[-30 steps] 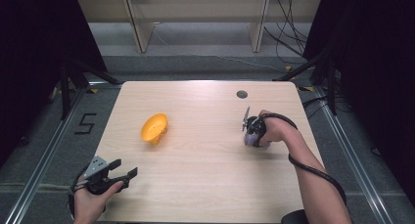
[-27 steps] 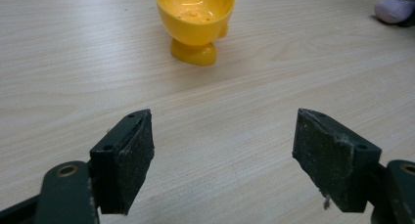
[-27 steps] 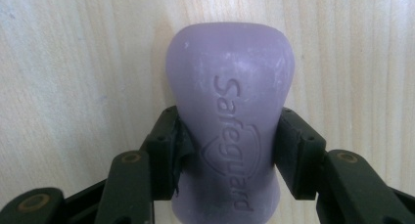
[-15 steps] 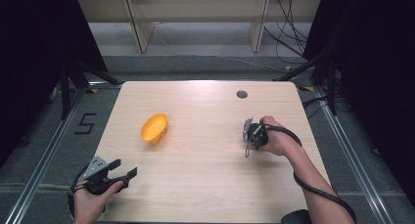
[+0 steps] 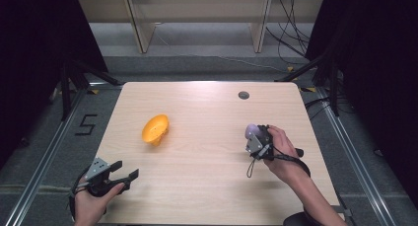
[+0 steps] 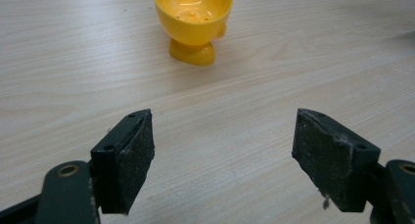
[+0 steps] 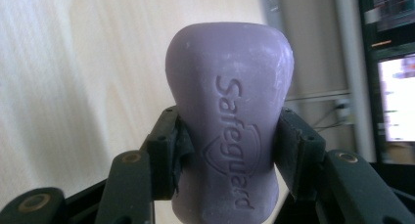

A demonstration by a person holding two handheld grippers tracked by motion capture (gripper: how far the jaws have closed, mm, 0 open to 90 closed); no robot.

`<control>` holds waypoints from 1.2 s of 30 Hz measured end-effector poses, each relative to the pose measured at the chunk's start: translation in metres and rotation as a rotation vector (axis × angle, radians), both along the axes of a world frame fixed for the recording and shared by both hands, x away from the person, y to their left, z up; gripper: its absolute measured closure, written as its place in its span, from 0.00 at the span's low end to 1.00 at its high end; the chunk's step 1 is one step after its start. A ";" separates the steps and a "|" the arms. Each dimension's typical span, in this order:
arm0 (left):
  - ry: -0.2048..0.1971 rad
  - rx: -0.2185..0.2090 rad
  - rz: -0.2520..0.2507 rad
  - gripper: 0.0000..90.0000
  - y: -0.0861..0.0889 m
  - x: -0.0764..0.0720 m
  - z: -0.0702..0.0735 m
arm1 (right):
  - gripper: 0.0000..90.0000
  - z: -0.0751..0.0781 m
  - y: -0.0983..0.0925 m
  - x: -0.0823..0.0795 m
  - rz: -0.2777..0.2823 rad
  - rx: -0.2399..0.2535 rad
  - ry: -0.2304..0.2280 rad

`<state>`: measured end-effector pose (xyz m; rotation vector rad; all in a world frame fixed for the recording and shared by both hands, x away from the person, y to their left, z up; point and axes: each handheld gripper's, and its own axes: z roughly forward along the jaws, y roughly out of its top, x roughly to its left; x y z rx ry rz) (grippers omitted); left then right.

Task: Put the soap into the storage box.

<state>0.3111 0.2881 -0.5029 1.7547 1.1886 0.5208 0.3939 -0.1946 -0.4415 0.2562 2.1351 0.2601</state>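
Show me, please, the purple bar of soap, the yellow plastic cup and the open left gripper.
purple bar of soap (image 7: 230, 116), right gripper view, embossed face.
yellow plastic cup (image 6: 193, 13), left gripper view, bowl wall.
left gripper (image 6: 222, 158), left gripper view, midway between fingertips.

Through the right gripper view I see my right gripper (image 7: 229, 145) clamped on a purple soap bar (image 7: 229, 116). The two black jaws press against its narrow waist from either side, and the bar stands up between them, wider at its rounded top. The word "Safeguard" is stamped into the face turned toward me, running down the bar, with a shield outline beneath it. Behind the bar lies the pale wooden table (image 7: 73, 62). At the right edge I make out a blurred lit screen (image 7: 399, 97) beside a grey upright post (image 7: 347, 62).
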 end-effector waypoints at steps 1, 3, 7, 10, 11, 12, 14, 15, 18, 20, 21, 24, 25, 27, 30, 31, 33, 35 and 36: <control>0.000 -0.001 0.001 0.25 0.000 0.000 0.000 | 0.56 0.002 0.000 -0.004 0.012 -0.018 -0.024; 0.000 -0.002 -0.001 0.25 0.000 0.000 0.000 | 0.56 0.006 0.001 -0.013 0.045 -0.035 -0.072; -0.005 -0.010 -0.014 0.26 0.000 0.000 0.000 | 0.56 0.007 0.008 -0.037 0.012 0.029 -0.138; -0.011 -0.014 -0.018 0.26 -0.001 0.000 0.000 | 0.56 0.007 0.009 -0.045 0.012 0.040 -0.169; -0.016 -0.016 -0.020 0.26 -0.002 0.000 0.001 | 0.56 0.008 0.008 -0.047 0.054 0.012 -0.191; -0.016 -0.013 -0.022 0.26 -0.003 -0.001 0.001 | 0.56 0.007 0.010 -0.054 0.020 0.026 -0.188; -0.017 -0.018 -0.037 0.26 -0.005 -0.001 0.002 | 0.56 0.006 0.010 -0.059 0.053 0.011 -0.206; -0.018 -0.016 -0.039 0.26 -0.006 -0.001 0.003 | 0.56 0.005 0.012 -0.068 0.033 0.019 -0.205; -0.024 -0.025 -0.068 0.26 -0.011 -0.001 0.005 | 0.56 0.005 0.013 -0.074 0.059 0.003 -0.227; -0.029 -0.030 -0.081 0.26 -0.015 0.000 0.008 | 0.56 0.006 0.015 -0.080 0.052 0.003 -0.244; -0.032 -0.027 -0.085 0.26 -0.018 0.000 0.011 | 0.56 0.006 0.015 -0.082 0.053 0.001 -0.251; -0.049 -0.040 -0.124 0.27 -0.028 0.004 0.018 | 0.56 0.008 0.018 -0.089 0.063 -0.015 -0.274; -0.059 -0.035 -0.152 0.27 -0.036 0.005 0.023 | 0.56 0.009 0.020 -0.091 0.082 -0.035 -0.288; -0.062 -0.032 -0.185 0.27 -0.046 0.007 0.028 | 0.56 0.008 0.021 -0.093 0.088 -0.037 -0.296; -0.064 -0.041 -0.215 0.27 -0.056 0.009 0.032 | 0.56 0.009 0.022 -0.093 0.112 -0.055 -0.301; -0.074 -0.039 -0.243 0.27 -0.066 0.011 0.037 | 0.56 0.008 0.023 -0.095 0.099 -0.051 -0.298; -0.080 -0.036 -0.264 0.27 -0.071 0.013 0.040 | 0.56 0.008 0.023 -0.096 0.106 -0.054 -0.300; -0.090 -0.042 -0.300 0.28 -0.081 0.017 0.046 | 0.56 0.008 0.023 -0.097 0.108 -0.057 -0.303; -0.090 -0.041 -0.304 0.28 -0.086 0.019 0.049 | 0.56 0.008 0.023 -0.098 0.112 -0.067 -0.307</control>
